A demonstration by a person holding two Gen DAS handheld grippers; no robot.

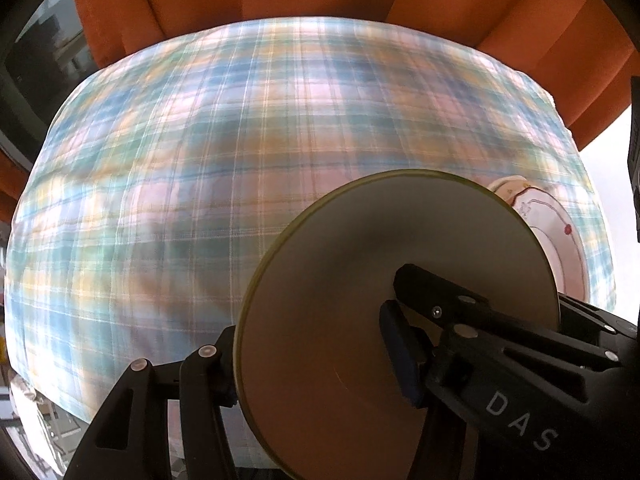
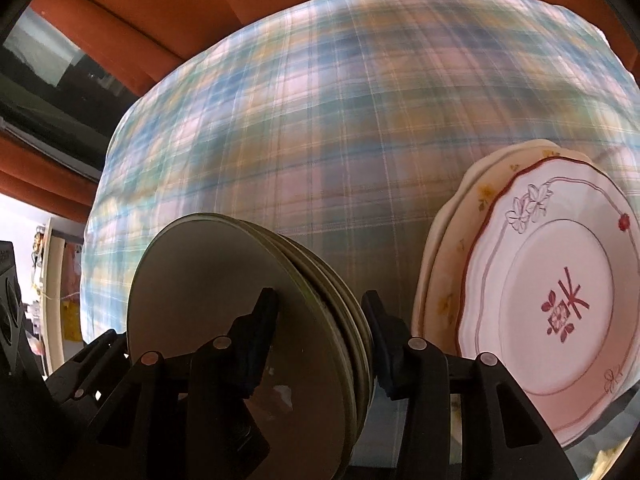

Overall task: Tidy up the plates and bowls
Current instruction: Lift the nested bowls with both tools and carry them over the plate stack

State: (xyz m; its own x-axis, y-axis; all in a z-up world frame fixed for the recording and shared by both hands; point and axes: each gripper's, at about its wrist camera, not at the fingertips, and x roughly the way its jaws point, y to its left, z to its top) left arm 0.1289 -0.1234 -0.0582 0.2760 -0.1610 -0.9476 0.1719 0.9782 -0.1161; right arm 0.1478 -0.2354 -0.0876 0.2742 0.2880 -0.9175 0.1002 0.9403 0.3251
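Two hand-held grippers, left [image 1: 320, 364] and right [image 2: 320, 344], each clamped on the green plates [image 2: 256, 320], hold them upright for stacking beside the patterned plates [image 2: 552, 300].

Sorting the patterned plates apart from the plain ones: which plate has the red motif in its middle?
The white scalloped plate with the dark red rim line, front of the right-hand pair. The cream plate behind shows yellow flowers; the olive-rimmed plates are plain.

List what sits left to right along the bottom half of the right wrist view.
Left finger of the right claw → stack of grey-green plates held on edge between the fingers → right finger → cream floral plate → white plate with red rim, over the plaid cloth.
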